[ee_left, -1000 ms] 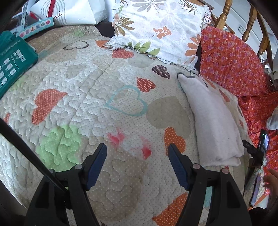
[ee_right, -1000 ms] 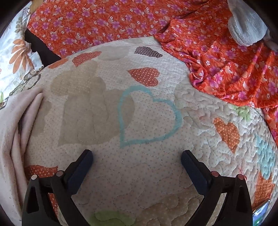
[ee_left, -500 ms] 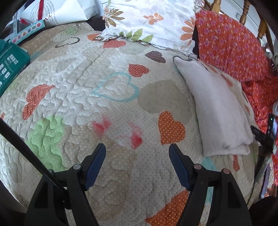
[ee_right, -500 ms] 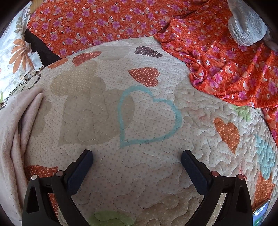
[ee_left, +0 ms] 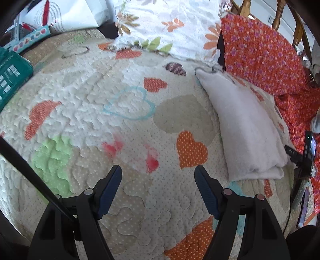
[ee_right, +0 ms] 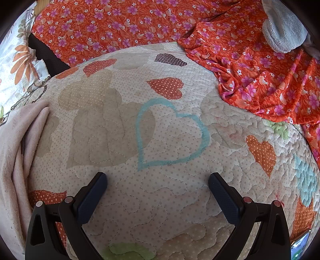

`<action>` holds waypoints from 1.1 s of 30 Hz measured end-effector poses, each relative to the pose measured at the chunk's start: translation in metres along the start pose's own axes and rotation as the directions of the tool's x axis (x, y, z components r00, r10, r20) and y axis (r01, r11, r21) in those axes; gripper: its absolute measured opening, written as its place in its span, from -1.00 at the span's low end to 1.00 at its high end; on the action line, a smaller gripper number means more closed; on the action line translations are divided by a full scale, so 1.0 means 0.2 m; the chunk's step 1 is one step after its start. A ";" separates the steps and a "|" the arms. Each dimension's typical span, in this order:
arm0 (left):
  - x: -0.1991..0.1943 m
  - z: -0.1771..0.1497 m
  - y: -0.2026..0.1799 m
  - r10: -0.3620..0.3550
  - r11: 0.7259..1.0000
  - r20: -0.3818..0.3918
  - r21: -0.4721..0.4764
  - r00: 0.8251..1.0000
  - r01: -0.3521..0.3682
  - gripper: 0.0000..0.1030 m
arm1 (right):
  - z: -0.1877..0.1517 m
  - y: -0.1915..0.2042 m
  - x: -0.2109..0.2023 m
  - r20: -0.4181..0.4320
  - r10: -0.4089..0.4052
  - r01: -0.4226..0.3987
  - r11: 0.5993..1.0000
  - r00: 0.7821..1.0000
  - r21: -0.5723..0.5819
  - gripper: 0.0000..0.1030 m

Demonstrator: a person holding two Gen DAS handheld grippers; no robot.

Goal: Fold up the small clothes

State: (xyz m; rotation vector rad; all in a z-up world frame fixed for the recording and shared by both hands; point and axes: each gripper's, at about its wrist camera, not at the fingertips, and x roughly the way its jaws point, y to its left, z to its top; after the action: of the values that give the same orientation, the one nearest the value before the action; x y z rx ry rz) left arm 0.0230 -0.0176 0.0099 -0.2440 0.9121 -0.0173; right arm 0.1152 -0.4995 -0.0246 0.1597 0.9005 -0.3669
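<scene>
A folded pale pink fleece garment (ee_left: 246, 128) lies on the heart-patterned quilt (ee_left: 112, 112), right of my left gripper (ee_left: 158, 176), which is open and empty above the quilt. The same garment shows at the left edge of the right wrist view (ee_right: 18, 152). My right gripper (ee_right: 157, 180) is open and empty over the quilt (ee_right: 164, 140), right of the garment. An orange floral cloth (ee_right: 260, 70) lies crumpled at the back right, with a grey fleece item (ee_right: 282, 30) on it.
A floral pillow (ee_left: 170, 26) and the orange floral cloth (ee_left: 260, 54) lie at the far side. A green box (ee_left: 10, 74) sits at the left edge. A wooden chair back (ee_left: 280, 16) stands behind. A phone on a stand (ee_left: 310, 148) is at the right.
My left gripper has drawn back and swung slightly, so the folded garment and pillow sit further into view. The right gripper has not moved.
</scene>
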 end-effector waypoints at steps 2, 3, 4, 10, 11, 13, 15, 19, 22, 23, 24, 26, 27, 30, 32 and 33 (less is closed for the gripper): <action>-0.06 0.01 0.00 0.037 0.999 0.061 0.004 0.997 -0.038 0.47 | 0.00 0.00 0.00 0.000 0.000 0.000 1.000 1.000 0.000 1.00; -0.09 0.02 -0.01 0.058 0.998 0.097 0.006 0.994 -0.059 0.51 | 0.00 0.00 0.00 0.000 0.000 0.000 1.000 1.000 0.000 1.00; -0.14 0.03 -0.01 0.079 0.997 0.139 0.008 0.987 -0.081 0.60 | 0.00 0.00 0.00 0.000 0.000 0.000 1.000 1.000 0.000 1.00; -0.41 0.05 -0.03 0.115 0.990 0.383 0.032 0.917 -0.137 0.95 | 0.00 0.00 0.00 0.000 0.000 0.000 1.000 1.000 0.000 1.00; -0.45 0.05 -0.04 0.114 0.988 0.409 0.048 0.905 -0.147 0.97 | 0.00 0.00 0.00 -0.001 0.000 0.000 1.000 1.000 0.000 1.00; -0.47 0.04 -0.05 0.125 0.981 0.436 0.078 0.891 -0.176 0.98 | 0.00 0.00 0.00 0.002 0.000 0.000 1.000 1.000 0.001 1.00; -0.46 0.04 -0.06 0.126 0.975 0.424 0.112 0.897 -0.190 0.98 | 0.00 -0.01 0.00 0.002 0.002 -0.002 1.000 1.000 0.000 1.00; -0.37 0.03 -0.06 0.084 0.981 0.331 0.140 0.940 -0.137 0.98 | -0.01 0.00 -0.01 0.001 -0.003 0.003 1.000 1.000 -0.001 1.00; -0.31 0.04 -0.04 0.041 0.989 0.273 0.127 0.961 -0.078 0.98 | 0.00 0.00 0.00 0.001 0.002 -0.002 1.000 1.000 0.001 1.00; -0.29 0.03 -0.05 0.034 0.990 0.258 0.124 0.966 -0.067 0.98 | 0.00 0.00 0.00 0.002 -0.001 0.001 1.000 1.000 -0.001 1.00; -0.27 0.03 -0.05 0.029 0.991 0.242 0.122 0.970 -0.060 0.98 | 0.00 0.00 0.00 0.001 -0.002 0.002 1.000 1.000 -0.001 1.00; -0.23 0.03 -0.07 0.004 0.992 0.206 0.124 0.979 -0.030 0.98 | 0.00 0.01 0.00 0.002 0.000 0.000 1.000 1.000 0.001 1.00; -0.21 0.02 -0.09 -0.013 0.992 0.190 0.126 0.982 -0.012 0.98 | 0.00 0.01 0.00 0.002 -0.002 0.002 1.000 1.000 -0.001 1.00; -0.17 0.02 -0.16 -0.046 0.987 0.151 0.160 0.987 0.021 0.98 | 0.00 0.01 0.00 0.002 -0.001 0.001 1.000 1.000 0.000 1.00; -0.16 0.02 -0.22 -0.059 0.979 0.132 0.202 0.989 0.032 0.98 | 0.00 0.01 0.00 0.001 -0.002 0.002 1.000 1.000 -0.001 1.00; -0.15 0.02 -0.24 -0.063 0.975 0.126 0.218 0.990 0.035 0.98 | 0.00 0.01 0.00 0.002 -0.001 0.001 1.000 1.000 0.000 1.00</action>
State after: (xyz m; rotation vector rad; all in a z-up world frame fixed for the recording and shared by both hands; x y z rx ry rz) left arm 0.0124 -0.0599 0.0466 -0.0644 0.7651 -0.1440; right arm 0.1156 -0.4977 -0.0244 0.1585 0.8991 -0.3680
